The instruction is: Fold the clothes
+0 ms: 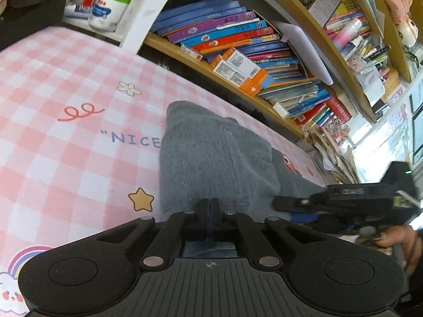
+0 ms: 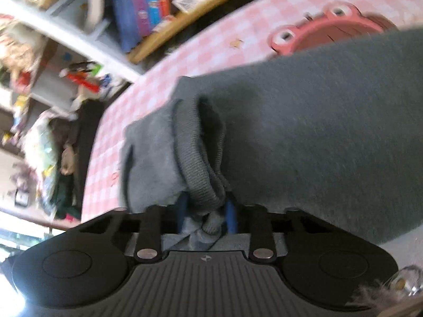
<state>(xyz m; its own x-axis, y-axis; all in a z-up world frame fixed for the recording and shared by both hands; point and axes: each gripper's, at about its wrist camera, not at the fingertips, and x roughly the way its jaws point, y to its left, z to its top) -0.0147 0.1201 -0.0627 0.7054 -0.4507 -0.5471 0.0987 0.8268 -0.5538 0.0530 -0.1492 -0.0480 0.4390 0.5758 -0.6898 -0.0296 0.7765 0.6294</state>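
Note:
A grey fleece garment [image 1: 211,158] lies partly lifted on the pink checked cloth [image 1: 66,84]. My left gripper [image 1: 210,206] is shut on its near edge, the fabric rising in front of the fingers. My right gripper [image 2: 206,208] is shut on the garment's ribbed cuff [image 2: 197,169], bunched between its blue pads. The rest of the garment [image 2: 317,132] spreads to the right in the right wrist view. The right gripper also shows in the left wrist view [image 1: 280,203], beside the left one and pointing at the same garment.
A wooden bookshelf [image 1: 264,52] packed with books stands along the far edge of the cloth. A white jar [image 1: 107,10] and pens stand at the back left. Shelves of clutter [image 2: 53,79] fill the left of the right wrist view.

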